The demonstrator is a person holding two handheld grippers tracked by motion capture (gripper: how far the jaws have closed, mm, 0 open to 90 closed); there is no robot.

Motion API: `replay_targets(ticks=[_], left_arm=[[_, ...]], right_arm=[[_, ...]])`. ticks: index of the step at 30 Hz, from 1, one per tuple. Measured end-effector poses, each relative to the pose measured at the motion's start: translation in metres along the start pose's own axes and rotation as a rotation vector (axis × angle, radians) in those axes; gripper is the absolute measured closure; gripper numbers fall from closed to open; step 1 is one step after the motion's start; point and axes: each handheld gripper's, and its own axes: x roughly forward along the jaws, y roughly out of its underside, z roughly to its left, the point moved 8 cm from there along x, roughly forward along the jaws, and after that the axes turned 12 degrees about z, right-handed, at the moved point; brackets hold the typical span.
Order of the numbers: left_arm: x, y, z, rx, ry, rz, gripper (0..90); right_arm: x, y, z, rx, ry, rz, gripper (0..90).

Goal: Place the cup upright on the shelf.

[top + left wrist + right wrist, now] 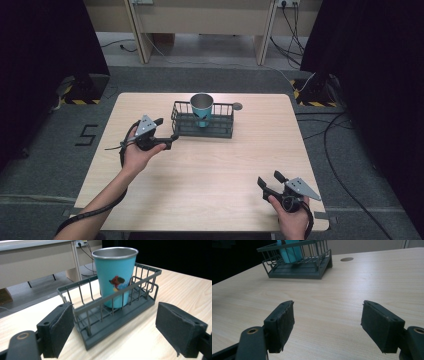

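Both tools are open: your left tool (113, 332) waits at the left end of the wire rack (110, 315), where the teal cup (113, 275) stands. Close gently on the rack's end wall; keep the right tool (327, 325) near.

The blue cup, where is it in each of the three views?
High view: blue cup stands upper centre, inside the wire rack.
Left gripper view: top centre, upright in the rack.
Right gripper view: top left, cut off by the frame.
Shared landmark: the wire rack.
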Motion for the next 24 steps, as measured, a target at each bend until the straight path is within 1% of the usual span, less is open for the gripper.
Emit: replay_targets(ticks=[4,8,16,18,24], left_arm=[[-0.008,0.011,0.001,0.004,-0.008,0.011,14.3],[-0.015,0.021,0.003,-0.007,-0.014,0.013,14.3],[-0.028,0.038,0.006,-0.015,-0.029,0.023,14.3],[-0.031,0.042,0.007,-0.025,-0.032,0.022,14.3],[-0.039,0.058,0.011,-0.036,-0.044,0.039,14.3]], right_arm=[[0.000,0.000,0.000,0.001,0.000,0.001,27.1],[0.000,0.000,0.000,-0.002,0.000,0.003,27.1],[0.000,0.000,0.000,-0.001,-0.001,0.004,27.0],[0.000,0.000,0.001,-0.002,-0.001,0.004,27.1],[0.001,0.000,0.001,-0.001,-0.002,0.005,27.0]])
